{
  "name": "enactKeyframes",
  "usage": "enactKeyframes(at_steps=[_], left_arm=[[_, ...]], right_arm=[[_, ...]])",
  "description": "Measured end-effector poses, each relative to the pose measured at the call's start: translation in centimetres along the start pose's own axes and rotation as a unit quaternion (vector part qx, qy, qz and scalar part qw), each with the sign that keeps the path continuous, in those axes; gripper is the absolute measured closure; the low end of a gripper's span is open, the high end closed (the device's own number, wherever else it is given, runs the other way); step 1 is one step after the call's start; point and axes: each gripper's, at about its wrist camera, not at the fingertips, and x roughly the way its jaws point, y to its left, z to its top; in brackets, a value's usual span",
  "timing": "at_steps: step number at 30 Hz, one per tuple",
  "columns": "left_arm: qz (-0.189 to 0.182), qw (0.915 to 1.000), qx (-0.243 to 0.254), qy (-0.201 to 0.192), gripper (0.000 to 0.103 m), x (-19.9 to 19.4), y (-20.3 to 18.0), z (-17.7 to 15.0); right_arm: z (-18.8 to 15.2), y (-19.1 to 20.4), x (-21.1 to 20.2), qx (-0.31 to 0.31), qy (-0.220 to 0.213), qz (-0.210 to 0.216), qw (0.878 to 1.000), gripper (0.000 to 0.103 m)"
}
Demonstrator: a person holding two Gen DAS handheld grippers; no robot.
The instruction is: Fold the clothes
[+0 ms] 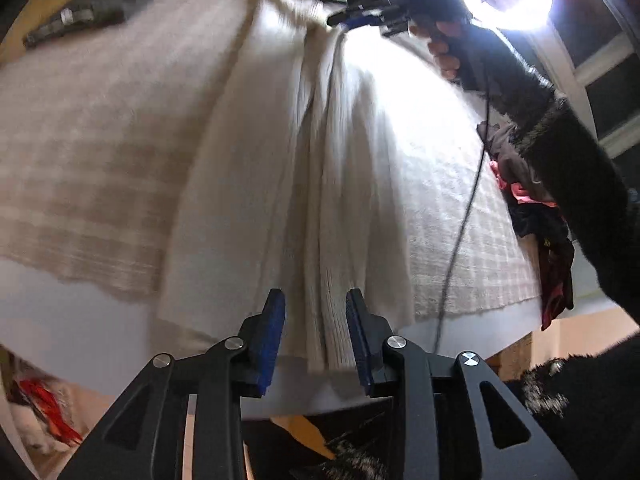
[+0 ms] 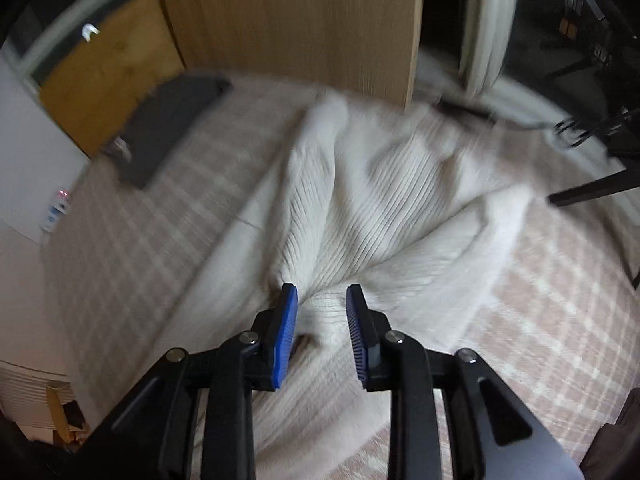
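Checked bedding (image 1: 80,160) fills the left wrist view, a white ribbed sweater (image 1: 320,184) lying along it straight ahead of the left gripper (image 1: 316,300), whose jaws stand apart with the hem between them. Far ahead, the right gripper (image 1: 340,20) meets the sweater's other end (blurred; grip unclear).

Right wrist view: wooden panel (image 2: 288,20) behind, right gripper (image 2: 322,292) parted over bunched sweater (image 2: 380,184); dark folded garment (image 2: 168,124) forward-left.
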Motion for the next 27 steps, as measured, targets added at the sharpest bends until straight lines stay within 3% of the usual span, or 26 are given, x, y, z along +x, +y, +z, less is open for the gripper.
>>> enactKeyframes(at_steps=[3, 6, 9, 11, 12, 13, 15, 17, 19, 21, 25, 27], left_arm=[[0.001, 0.9992, 0.034, -0.020, 0.073, -0.9, -1.5, 1.4], [0.009, 0.9958, 0.087, -0.025, 0.073, 0.7, -3.7, 3.5], [-0.005, 0.9912, 0.131, -0.015, 0.073, 4.0, -5.1, 5.6], [-0.002, 0.9893, 0.145, 0.018, 0.073, 6.8, -4.8, 6.4], [0.010, 0.9884, 0.148, 0.034, 0.075, 8.0, -4.4, 6.6], [0.019, 0.9883, 0.146, 0.041, 0.087, 8.1, -3.9, 6.7], [0.023, 0.9897, 0.138, 0.029, 0.087, 6.3, -3.0, 6.9], [0.032, 0.9895, 0.140, 0.012, 0.083, 3.9, -2.5, 6.6], [0.037, 0.9888, 0.144, 0.006, 0.082, 2.0, -2.4, 5.9], [0.043, 0.9882, 0.147, 0.010, 0.082, 1.2, -2.4, 5.1], [0.033, 0.9840, 0.172, 0.032, 0.081, 2.0, -3.8, 3.4], [0.037, 0.9812, 0.185, 0.042, 0.081, 3.0, -4.4, 3.1]], right_arm=[[-2.6, -0.1, -1.1, -0.015, 0.009, 0.023, 1.000, 0.078], [-5.1, 0.5, 1.0, -0.030, 0.040, 0.014, 0.999, 0.078], [-5.8, 0.6, 3.5, -0.034, 0.051, 0.011, 0.998, 0.078], [-5.5, 0.6, 4.2, -0.036, 0.043, 0.008, 0.998, 0.078], [-5.2, 0.5, 4.3, -0.034, 0.041, 0.010, 0.999, 0.078], [-4.9, 0.4, 3.7, -0.029, 0.037, 0.024, 0.999, 0.078], [-4.2, 0.3, 1.9, -0.036, 0.012, 0.049, 0.998, 0.078], [-3.5, 0.2, 1.5, -0.045, 0.011, 0.044, 0.998, 0.080], [-3.1, 0.1, 1.9, -0.053, 0.025, 0.049, 0.997, 0.089], [-3.3, 0.6, 3.2, -0.068, 0.057, 0.058, 0.994, 0.090], [-5.0, 2.1, 4.0, -0.111, 0.087, 0.043, 0.989, 0.090], [-6.7, 2.4, 2.2, -0.106, 0.086, 0.065, 0.988, 0.089]])
